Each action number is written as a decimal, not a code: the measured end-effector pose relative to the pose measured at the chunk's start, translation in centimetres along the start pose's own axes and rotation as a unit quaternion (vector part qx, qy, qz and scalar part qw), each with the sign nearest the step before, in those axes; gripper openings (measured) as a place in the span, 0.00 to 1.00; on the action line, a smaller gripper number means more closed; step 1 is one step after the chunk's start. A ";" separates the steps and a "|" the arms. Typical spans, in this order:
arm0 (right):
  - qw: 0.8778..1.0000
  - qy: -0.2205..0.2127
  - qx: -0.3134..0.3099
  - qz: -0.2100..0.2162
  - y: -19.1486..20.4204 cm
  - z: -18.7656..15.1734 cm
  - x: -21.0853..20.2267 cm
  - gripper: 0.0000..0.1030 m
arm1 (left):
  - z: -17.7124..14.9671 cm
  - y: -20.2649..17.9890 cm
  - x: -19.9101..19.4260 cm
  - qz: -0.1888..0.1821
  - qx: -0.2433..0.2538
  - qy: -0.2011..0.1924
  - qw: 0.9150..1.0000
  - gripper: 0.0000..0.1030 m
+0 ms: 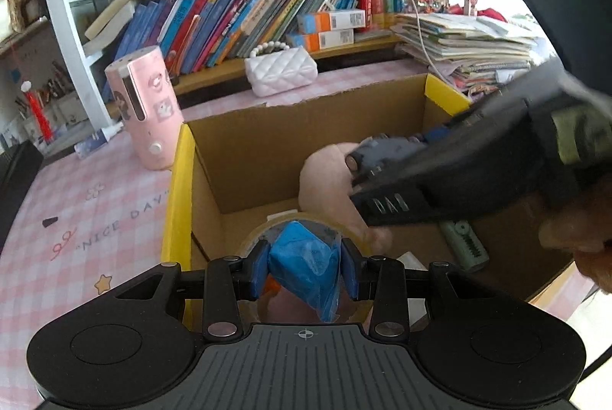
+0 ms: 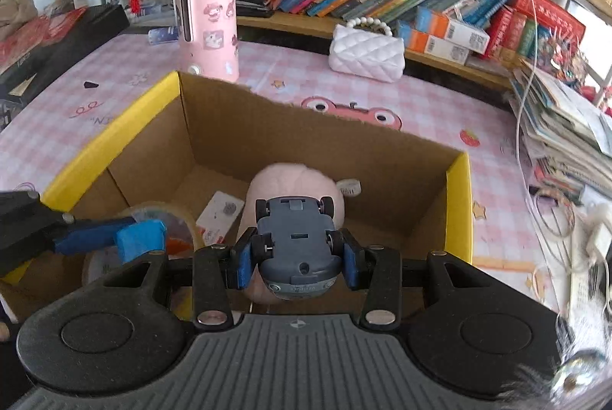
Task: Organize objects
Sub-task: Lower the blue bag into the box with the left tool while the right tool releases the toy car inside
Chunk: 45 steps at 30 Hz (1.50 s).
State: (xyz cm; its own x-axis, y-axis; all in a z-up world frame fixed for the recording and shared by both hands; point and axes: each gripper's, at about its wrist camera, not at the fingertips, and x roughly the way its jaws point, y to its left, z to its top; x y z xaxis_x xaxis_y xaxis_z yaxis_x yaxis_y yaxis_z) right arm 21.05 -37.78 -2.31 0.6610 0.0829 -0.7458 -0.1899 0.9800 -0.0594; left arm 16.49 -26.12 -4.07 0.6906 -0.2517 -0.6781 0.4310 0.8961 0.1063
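Boxed: plush (image 2: 294, 180), tape roll (image 2: 160, 215). Above cardboard box (image 2: 459, 203): toy car (image 2: 296, 241) clamped in right gripper (image 2: 297, 259); blue packet (image 1: 306, 264) clamped in left gripper (image 1: 305, 266). Unreleased.

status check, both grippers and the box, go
Left gripper shut on blue packet, over cardboard box. Right gripper shut on toy car, underside up. Pink plush directly below car.

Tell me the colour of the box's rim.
Yellow rim on a brown cardboard box; right wrist view shows it best.
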 end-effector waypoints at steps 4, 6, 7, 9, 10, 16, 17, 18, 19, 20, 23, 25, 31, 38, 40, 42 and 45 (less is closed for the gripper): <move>1.000 -0.006 0.003 0.006 -0.4 1.0 0.3 0.40 | 0.0 -0.1 0.6 -0.002 -0.001 0.010 1.000 0.37; 1.000 -0.010 0.004 0.007 -0.5 1.5 0.3 0.40 | 0.0 -0.2 0.9 -0.003 0.000 0.015 1.000 0.37; 1.000 -0.010 0.005 0.008 -0.6 1.6 0.4 0.40 | 0.0 -0.2 0.9 -0.002 0.000 0.013 1.000 0.37; 1.000 -0.009 0.003 0.008 -0.6 1.7 0.6 0.40 | -0.1 -0.2 0.9 -0.001 0.000 0.013 1.000 0.38; 1.000 -0.009 0.001 0.008 -0.6 1.6 0.6 0.40 | -0.1 -0.2 0.9 -0.002 0.000 0.013 1.000 0.39; 1.000 -0.008 0.009 0.010 -0.8 1.1 0.5 0.40 | 0.1 -0.5 0.2 0.000 0.005 -0.003 1.000 0.53; 1.000 -0.007 0.010 0.010 -0.9 0.9 0.5 0.40 | 0.2 -0.5 0.0 0.003 0.006 -0.007 1.000 0.55; 1.000 -0.006 0.012 0.010 -1.0 0.8 0.4 0.40 | 0.2 -0.5 -0.2 0.005 0.006 -0.012 1.000 0.57; 1.000 -0.003 0.015 0.011 -1.0 0.5 0.3 0.40 | 0.2 -0.5 -0.3 0.006 0.005 -0.015 1.000 0.63; 1.000 0.000 0.017 0.012 -1.1 0.4 0.2 0.40 | 0.3 -0.4 -0.6 0.006 0.002 -0.019 1.000 0.66; 1.000 0.010 0.022 0.014 -1.3 -0.4 0.1 0.40 | 0.4 -0.3 -1.1 0.008 -0.002 -0.024 1.000 0.69; 0.999 0.015 0.027 0.015 -1.3 -0.9 0.1 0.40 | 0.2 -0.5 -1.4 0.010 0.000 -0.023 1.000 0.70; 0.999 0.017 0.036 0.015 -1.3 -1.4 -0.6 0.46 | -0.4 -0.6 -2.9 0.018 -0.002 -0.034 0.999 0.81; 0.999 0.006 0.051 0.007 -0.8 -2.0 -2.4 0.52 | -1.2 -0.2 -5.6 0.016 -0.013 -0.050 0.999 0.82; 0.998 -0.003 0.061 0.004 -0.5 -2.2 -3.2 0.53 | -1.5 0.2 -6.7 0.012 -0.020 -0.059 0.998 0.84; 0.997 -0.018 0.072 -0.001 -0.2 -2.4 -4.3 0.53 | -1.7 0.8 -7.8 0.010 -0.030 -0.068 0.997 0.87; 0.994 -0.043 0.095 -0.011 0.5 -2.6 -6.3 0.54 | -2.3 2.0 -9.5 0.017 -0.048 -0.078 0.996 0.88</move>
State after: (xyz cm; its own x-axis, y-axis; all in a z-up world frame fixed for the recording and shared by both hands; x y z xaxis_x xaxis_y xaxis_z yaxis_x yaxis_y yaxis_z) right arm 14.87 -38.27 0.60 0.7252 0.0686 -0.6851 -0.0397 0.9975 0.0578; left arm 9.49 -21.12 0.91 0.7891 -0.2678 -0.5528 0.3532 0.9341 0.0517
